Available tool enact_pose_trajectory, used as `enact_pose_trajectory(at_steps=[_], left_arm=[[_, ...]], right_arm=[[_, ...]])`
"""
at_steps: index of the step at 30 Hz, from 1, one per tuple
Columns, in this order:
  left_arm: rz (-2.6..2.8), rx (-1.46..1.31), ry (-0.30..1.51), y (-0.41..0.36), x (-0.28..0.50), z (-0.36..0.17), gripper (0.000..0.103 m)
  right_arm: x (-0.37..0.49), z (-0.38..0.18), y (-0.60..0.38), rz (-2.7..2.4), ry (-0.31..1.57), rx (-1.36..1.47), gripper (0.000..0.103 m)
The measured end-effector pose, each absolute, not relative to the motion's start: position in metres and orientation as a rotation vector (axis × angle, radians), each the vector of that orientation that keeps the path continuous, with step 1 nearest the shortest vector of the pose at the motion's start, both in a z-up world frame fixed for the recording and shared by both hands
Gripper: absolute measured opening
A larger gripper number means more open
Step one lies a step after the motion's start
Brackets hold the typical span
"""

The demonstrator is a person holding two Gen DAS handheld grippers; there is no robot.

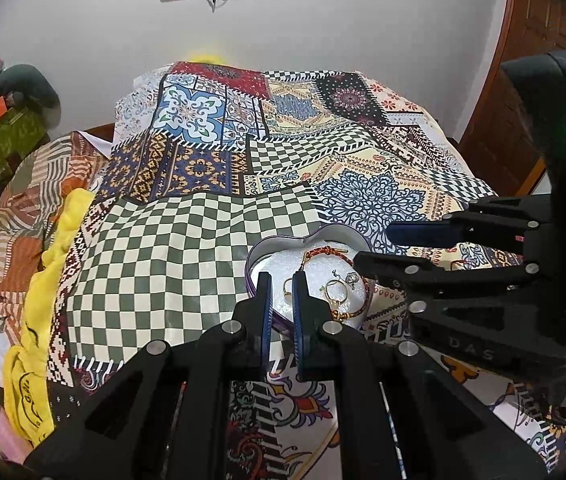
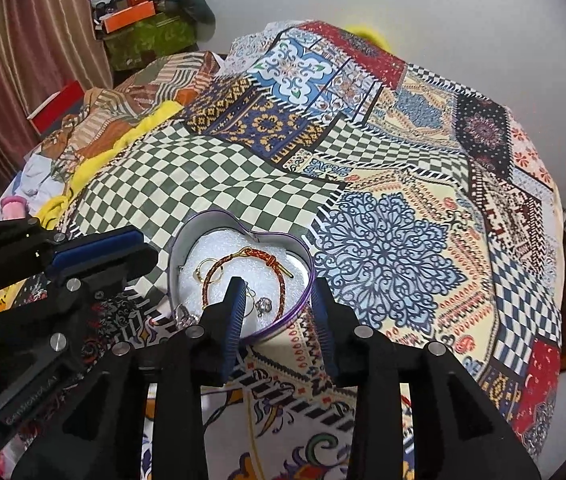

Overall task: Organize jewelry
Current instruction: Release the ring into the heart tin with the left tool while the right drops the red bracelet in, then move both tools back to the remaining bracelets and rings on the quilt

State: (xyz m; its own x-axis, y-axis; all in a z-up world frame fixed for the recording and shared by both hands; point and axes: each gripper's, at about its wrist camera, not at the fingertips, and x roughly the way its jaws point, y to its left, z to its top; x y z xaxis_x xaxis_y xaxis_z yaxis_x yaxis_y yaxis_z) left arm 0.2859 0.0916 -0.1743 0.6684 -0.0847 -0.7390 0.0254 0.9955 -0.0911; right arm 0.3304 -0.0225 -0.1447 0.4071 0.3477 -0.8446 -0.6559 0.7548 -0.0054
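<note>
A heart-shaped tin [image 1: 279, 245] with a purple rim and white foam lining lies on the patchwork bedspread; it also shows in the right wrist view [image 2: 219, 224]. Inside lie a red-orange braided bracelet [image 2: 239, 258], gold rings [image 2: 203, 270] and a silver pendant [image 2: 263, 306]. In the left view the bracelet [image 1: 325, 252] and rings [image 1: 337, 290] show too. My left gripper [image 1: 281, 280] hovers over the tin's near edge, fingers narrowly apart, nothing between them. My right gripper [image 2: 277, 288] is open and straddles the tin's near right rim, empty.
The patchwork bedspread [image 1: 203, 216] covers the bed. Yellow cloth [image 1: 55, 248] and striped bedding lie at the left edge. Boxes and clutter [image 2: 139, 12] stand by the wall at far left. A wooden door [image 1: 523, 40] is at the right.
</note>
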Motion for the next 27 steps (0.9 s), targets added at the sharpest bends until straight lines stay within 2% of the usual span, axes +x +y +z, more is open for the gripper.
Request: enact_pose_trajectory(at_steps=[14, 20, 23, 27], left_arm=[[-0.072, -0.061, 0.786, 0.079, 0.252, -0.136, 0.009], [-0.1, -0.042, 0.76, 0.061, 0.234, -0.122, 0.019], [-0.118, -0.034, 0.753, 0.049, 0.227, -0.119, 0.028], [-0.146, -0.029, 0.764, 0.032, 0.224, -0.122, 0.033]], right_arm=[[0.293, -0.099, -0.056, 0.636, 0.859, -0.337, 0.031], [0.274, -0.077, -0.088, 0.607, 0.796, -0.313, 0.031], [0.267, -0.071, -0.104, 0.587, 0.774, -0.309, 0.031], [0.257, -0.071, -0.126, 0.565, 0.76, -0.297, 0.045]])
